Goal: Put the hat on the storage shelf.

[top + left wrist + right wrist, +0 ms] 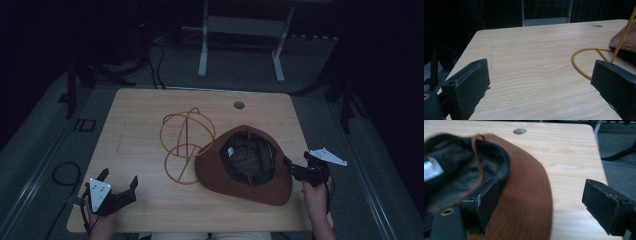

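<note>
A brown wide-brimmed hat [243,165] lies upside down on the wooden table [140,115], its dark lining and white label facing up. Beside it on the left stands a yellow wire hat stand [185,142] of rings and rods. My right gripper [296,169] is open at the hat's right brim; in the right gripper view the brim [524,192] lies between its jaws, one jaw over the hat, the other over bare wood. My left gripper [119,181] is open near the front left corner, holding nothing, with the stand's base ring [584,58] ahead on its right.
A round cable hole [239,105] sits near the table's far edge. Behind the table a white metal frame [240,40] stands on the grey floor. Dark stands and cables flank both sides. Bare wood stretches across the table's left half.
</note>
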